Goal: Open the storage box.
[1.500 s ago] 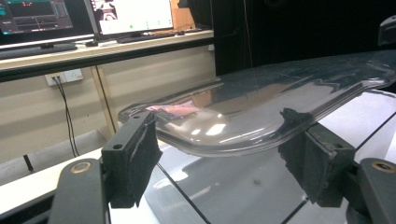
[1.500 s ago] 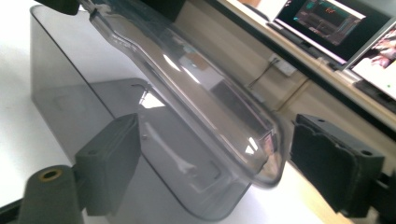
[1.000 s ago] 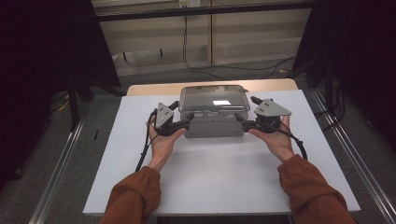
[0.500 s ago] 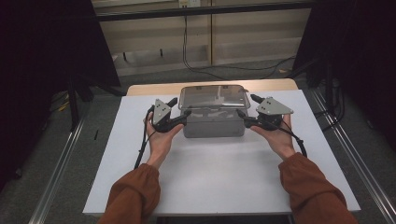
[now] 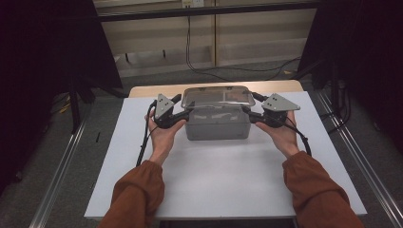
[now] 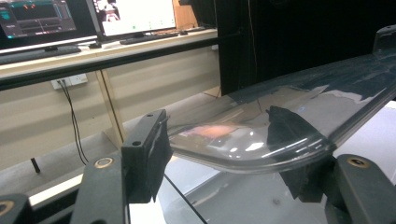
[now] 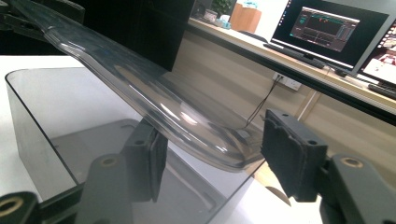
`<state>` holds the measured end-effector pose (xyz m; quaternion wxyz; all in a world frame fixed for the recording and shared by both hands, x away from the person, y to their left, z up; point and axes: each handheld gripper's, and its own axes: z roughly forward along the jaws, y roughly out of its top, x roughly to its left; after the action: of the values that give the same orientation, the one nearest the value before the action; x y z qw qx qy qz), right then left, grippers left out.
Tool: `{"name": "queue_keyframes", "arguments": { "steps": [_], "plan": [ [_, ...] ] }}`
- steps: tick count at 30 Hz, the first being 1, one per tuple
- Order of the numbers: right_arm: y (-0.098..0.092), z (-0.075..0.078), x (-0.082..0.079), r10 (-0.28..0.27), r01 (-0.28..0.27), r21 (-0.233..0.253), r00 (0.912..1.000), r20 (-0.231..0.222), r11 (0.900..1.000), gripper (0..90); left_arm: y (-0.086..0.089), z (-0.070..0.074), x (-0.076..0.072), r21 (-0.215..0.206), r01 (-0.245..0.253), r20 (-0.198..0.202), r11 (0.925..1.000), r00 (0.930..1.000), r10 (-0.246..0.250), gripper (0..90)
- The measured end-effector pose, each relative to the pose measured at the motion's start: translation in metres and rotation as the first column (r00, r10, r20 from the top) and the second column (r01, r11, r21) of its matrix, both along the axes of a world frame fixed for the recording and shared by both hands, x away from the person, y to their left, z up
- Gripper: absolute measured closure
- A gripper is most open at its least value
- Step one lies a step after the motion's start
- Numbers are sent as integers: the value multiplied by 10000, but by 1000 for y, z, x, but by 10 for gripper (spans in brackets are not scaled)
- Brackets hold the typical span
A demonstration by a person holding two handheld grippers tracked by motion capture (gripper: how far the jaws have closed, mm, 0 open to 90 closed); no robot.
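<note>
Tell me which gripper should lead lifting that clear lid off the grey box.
Neither alone: left gripper and right gripper each straddle an end of the lid, raised above the box. Lift together.

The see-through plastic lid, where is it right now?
In the high view the clear plastic lid hovers just above the smoky grey plastic box at the white table's far middle, between the left gripper and right gripper.

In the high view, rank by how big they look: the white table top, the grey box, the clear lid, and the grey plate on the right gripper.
1. White table top, by far the largest.
2. Grey box and clear lid: they look much alike, and the lid hides part of the box, so I won't rank them.
3. Grey plate on the right gripper, the smallest.
</note>
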<state>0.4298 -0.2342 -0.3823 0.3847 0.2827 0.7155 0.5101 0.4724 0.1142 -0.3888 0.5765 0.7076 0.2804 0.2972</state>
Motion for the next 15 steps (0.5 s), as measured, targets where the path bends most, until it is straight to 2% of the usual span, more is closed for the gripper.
{"name": "queue_keyframes", "arguments": {
  "steps": [2, 6, 8, 14, 15],
  "plan": [
    [0, 0, 2, 22, -22, 89, 10000, 1, 10000, 455, 0, 1, 1, 81, -1, 38, 10000, 10000, 1, 389],
    [-2, 1, 4, 28, -29, 188, 10000, 88, 9998, 475, 0, 0, 5, -269, 66, -126, 9996, 9999, -69, 390],
    [-3, 1, 5, 42, -43, 202, 10000, 56, 9998, 475, 1, 0, 6, -239, 64, -146, 9997, 9999, -67, 389],
    [-3, 6, 12, 163, -163, 391, 9999, 8, 9991, 484, 1, 4, 11, -195, 95, 116, 9998, 9999, -92, 390],
    [-4, 7, 15, 165, -165, 593, 9999, 9, 9981, 499, 1, 5, 12, -118, 193, 223, 9997, 9996, -191, 394]
  ]
}}
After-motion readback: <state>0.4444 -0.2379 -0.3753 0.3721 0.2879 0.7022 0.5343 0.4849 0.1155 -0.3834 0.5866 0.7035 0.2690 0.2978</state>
